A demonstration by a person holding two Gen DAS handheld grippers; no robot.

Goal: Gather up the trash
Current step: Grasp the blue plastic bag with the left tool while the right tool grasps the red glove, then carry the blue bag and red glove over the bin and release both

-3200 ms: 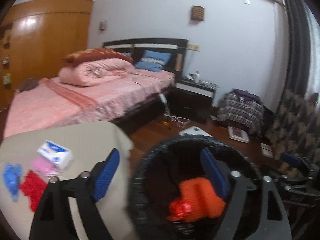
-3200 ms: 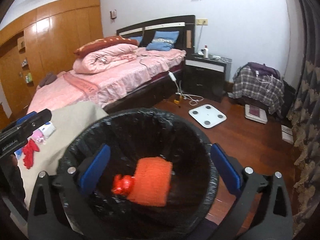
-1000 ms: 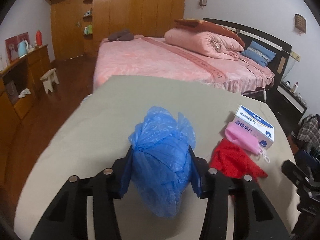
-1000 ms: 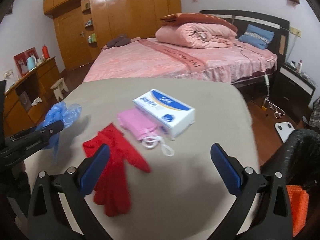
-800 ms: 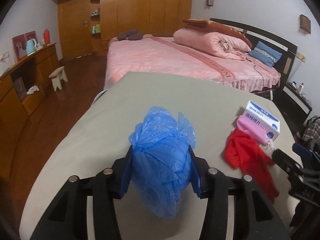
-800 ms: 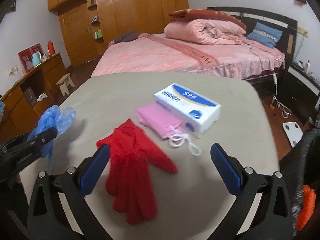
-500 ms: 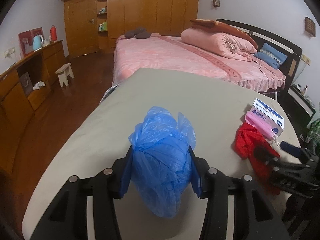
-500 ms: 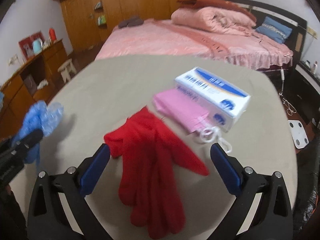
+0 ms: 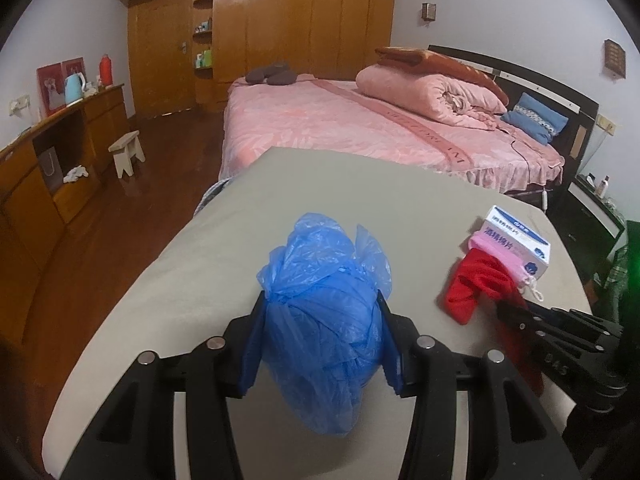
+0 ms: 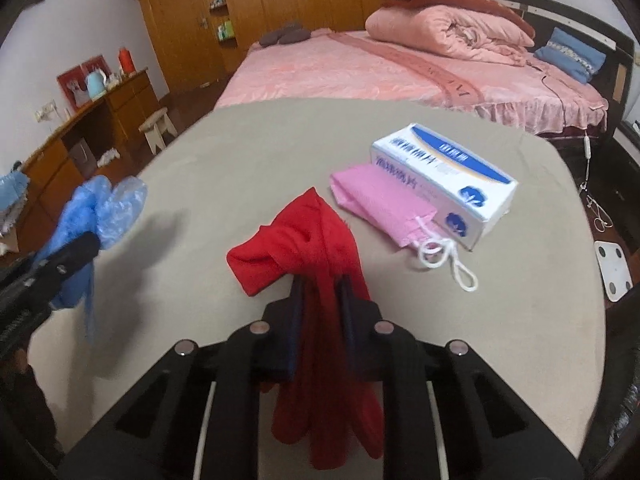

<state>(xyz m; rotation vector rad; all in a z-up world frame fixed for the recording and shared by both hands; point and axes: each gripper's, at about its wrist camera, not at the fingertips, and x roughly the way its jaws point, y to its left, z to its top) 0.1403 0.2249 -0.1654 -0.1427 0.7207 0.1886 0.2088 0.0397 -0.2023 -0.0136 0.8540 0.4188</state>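
We are pinching the red cloth (image 10: 320,280) lengthwise in our right gripper (image 10: 320,284), just left of the white box (image 10: 444,178), while our left gripper (image 9: 320,316) is squeezing the blue bag (image 9: 320,320).

L gripper (image 9: 320,340) clamped w/ both blue pads pressed on a crumpled blue plastic bag (image 9: 324,320), held above the table. R gripper (image 10: 320,308) pinched tight on a red cloth (image 10: 316,264), fingers nearly together, low over the tabletop, just right of the L one.

Right tongs (image 10: 320,292) clamp red glove (image 10: 316,248) — pink pouch (image 10: 380,204), box (image 10: 444,180) beyond.
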